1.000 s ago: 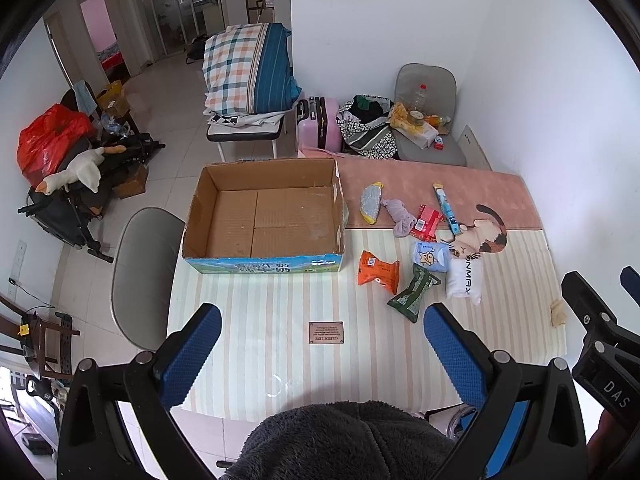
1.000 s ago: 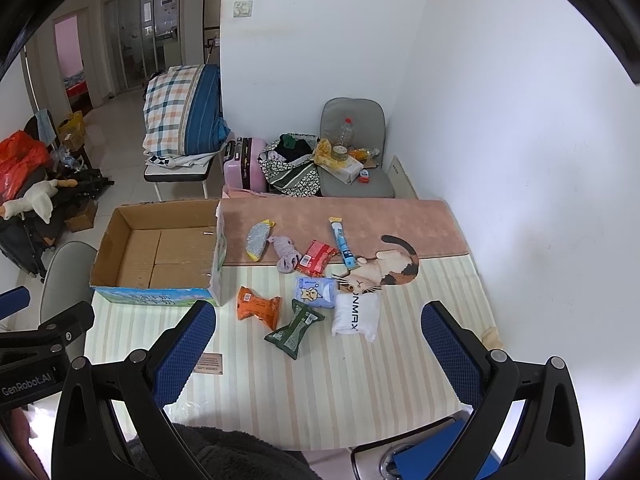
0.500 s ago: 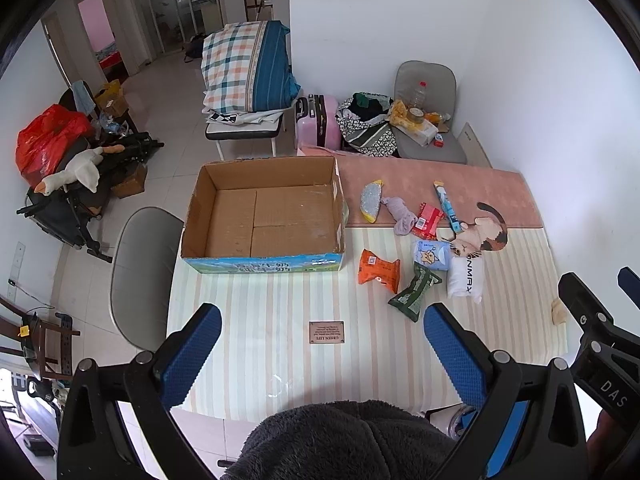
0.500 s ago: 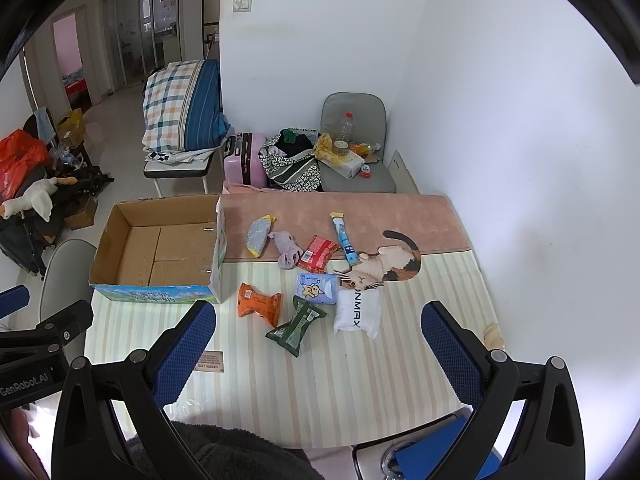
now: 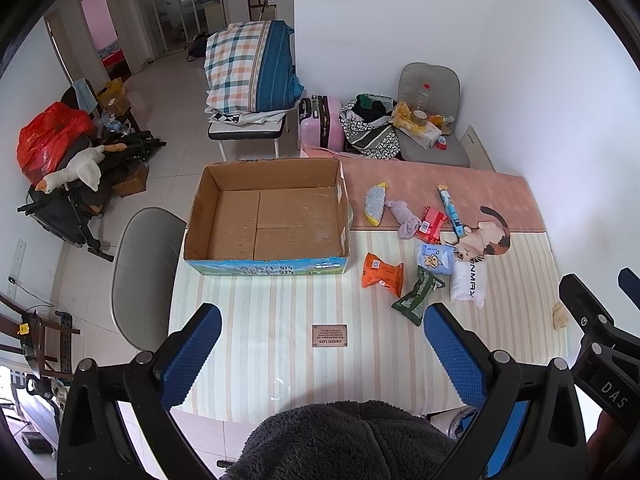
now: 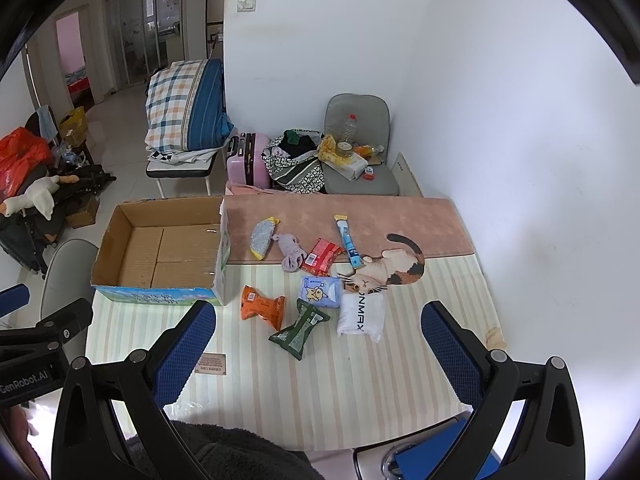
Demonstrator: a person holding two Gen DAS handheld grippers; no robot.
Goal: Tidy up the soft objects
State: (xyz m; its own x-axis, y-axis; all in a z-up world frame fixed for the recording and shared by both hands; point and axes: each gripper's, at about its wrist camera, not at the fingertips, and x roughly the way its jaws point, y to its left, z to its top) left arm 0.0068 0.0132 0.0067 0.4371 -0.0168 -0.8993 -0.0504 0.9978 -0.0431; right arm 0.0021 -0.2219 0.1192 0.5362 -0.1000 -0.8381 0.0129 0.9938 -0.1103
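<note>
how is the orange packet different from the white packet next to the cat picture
The orange packet is bright orange and pinched at the middle; the white packet is plain white with dark lettering and looks fuller. The orange packet lies nearer the cardboard box; the white one touches the cat picture. Both lie flat on the table, ungripped.

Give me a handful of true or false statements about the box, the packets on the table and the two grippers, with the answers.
1. The cardboard box has nothing in it. True.
2. The left gripper holds the orange packet. False: it is open and holds nothing; the packet lies on the table.
3. The white pouch lies beside the green packet. True.
4. The lilac sock is inside the box. False: it lies on the pink mat.
5. The right gripper is open. True.
</note>
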